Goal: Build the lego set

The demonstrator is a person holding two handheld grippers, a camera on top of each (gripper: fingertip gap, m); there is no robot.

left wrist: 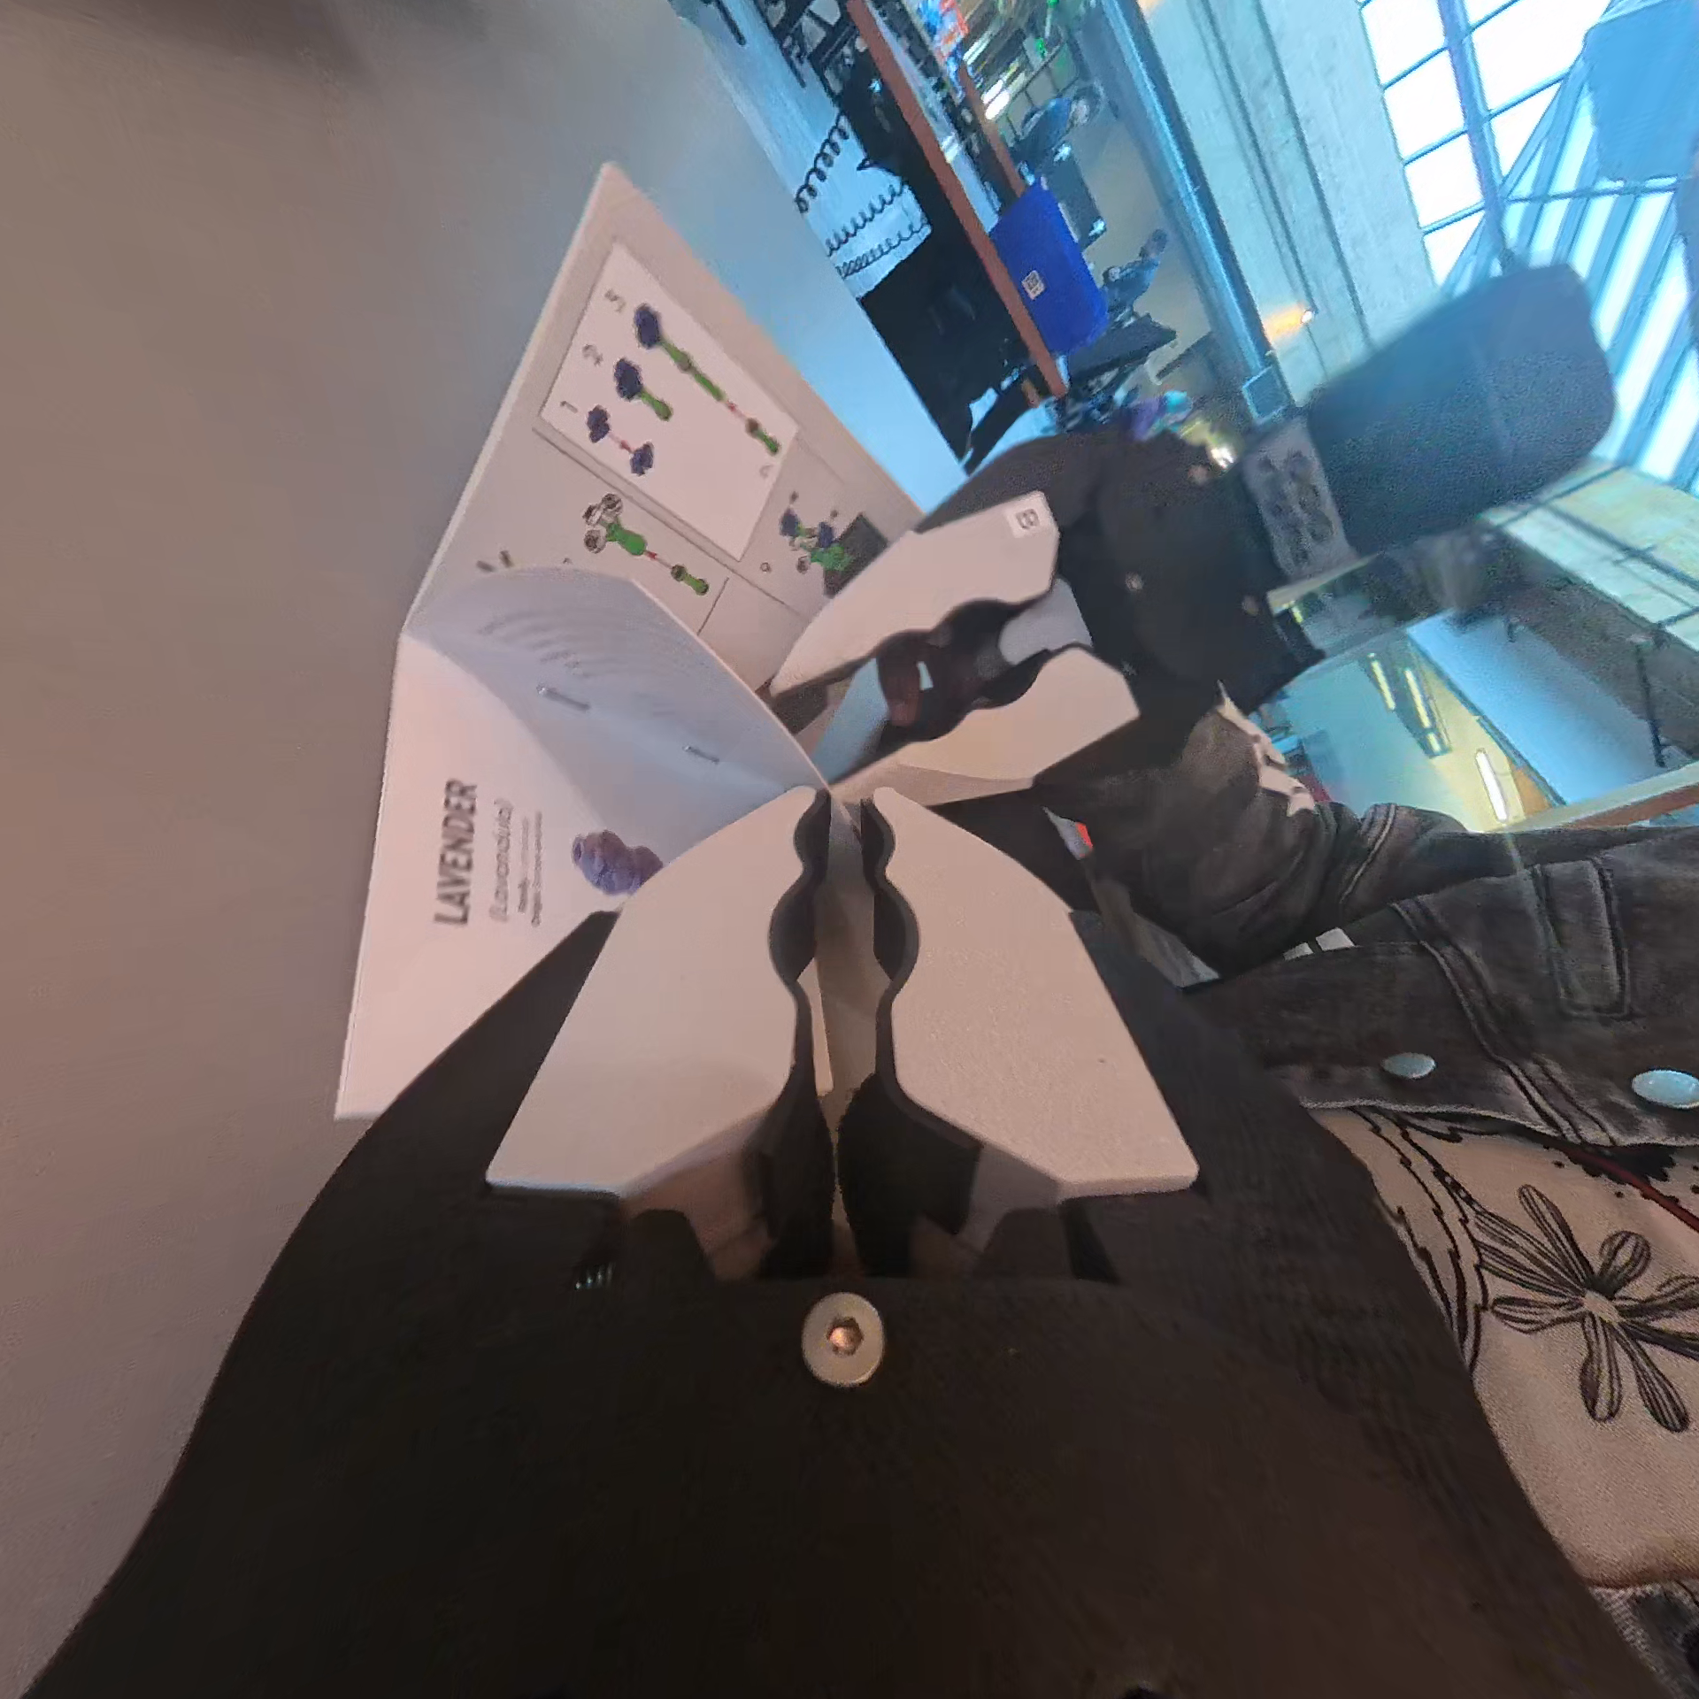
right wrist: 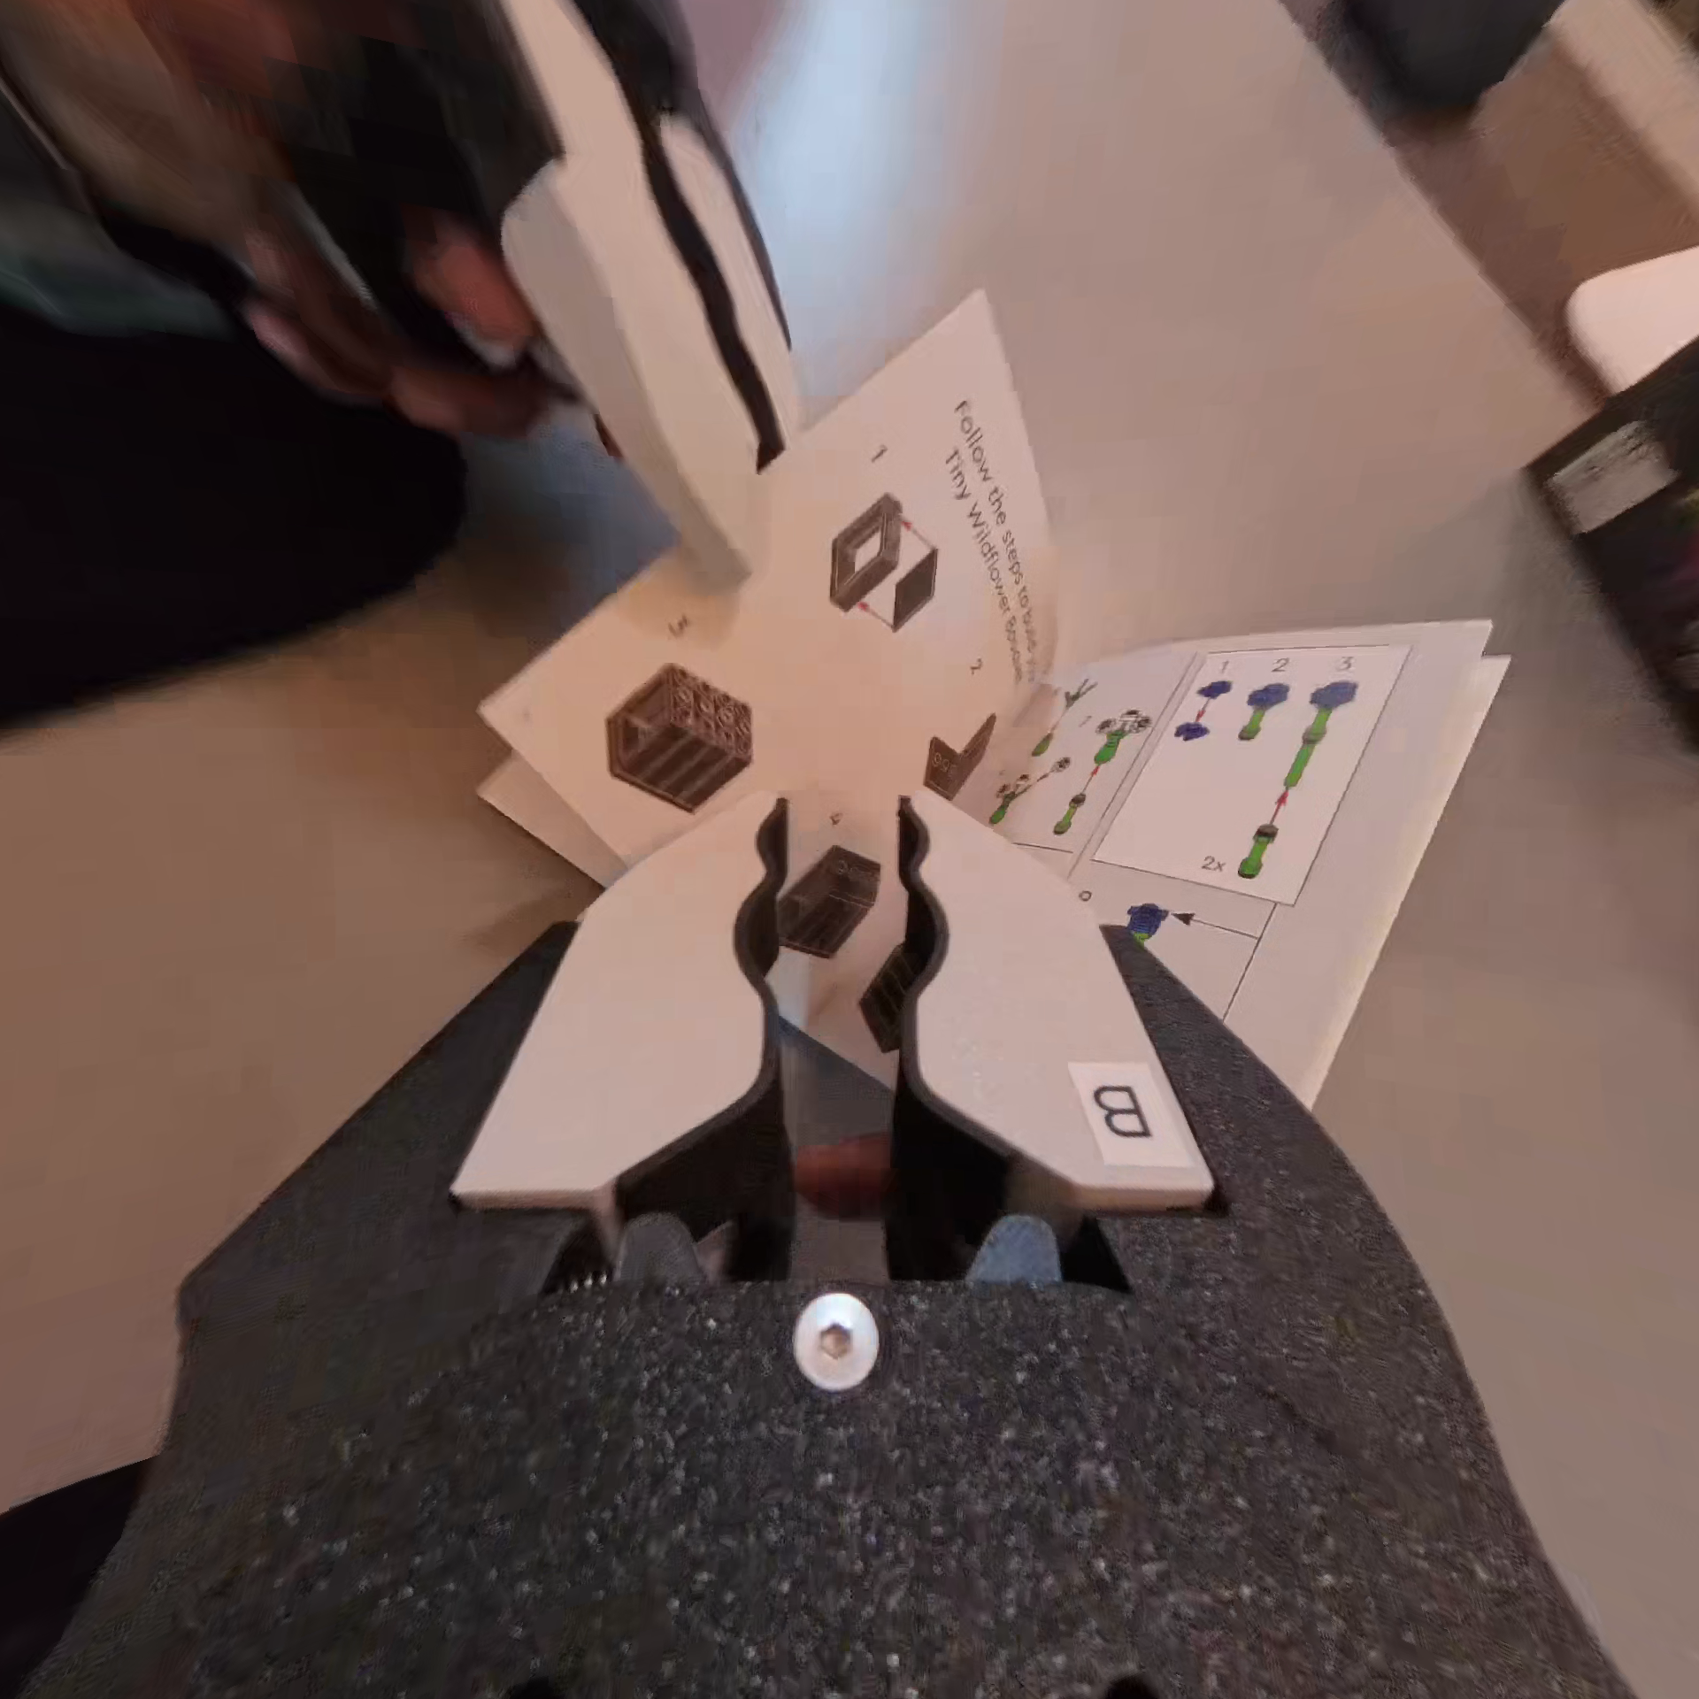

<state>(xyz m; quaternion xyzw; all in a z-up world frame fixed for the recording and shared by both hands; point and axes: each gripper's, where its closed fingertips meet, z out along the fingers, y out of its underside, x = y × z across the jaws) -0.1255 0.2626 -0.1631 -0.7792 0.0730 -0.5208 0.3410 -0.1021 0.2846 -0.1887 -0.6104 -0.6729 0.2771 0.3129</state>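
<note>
A white instruction booklet lies partly open on the pale table, its pages fanned upward. My left gripper is shut on the edge of a lifted page; in the right wrist view it holds the top of the page with black box drawings. My right gripper is open, and the lower part of that page shows in the gap between its fingers, unpinched. It also shows in the left wrist view, just beyond my left fingertips. A flat page with blue and green flower-stem drawings lies to the right. No bricks are in view.
The pale table extends around the booklet. A dark box and a white object sit at the far right edge. The person's dark denim jacket is close on the right of the left wrist view.
</note>
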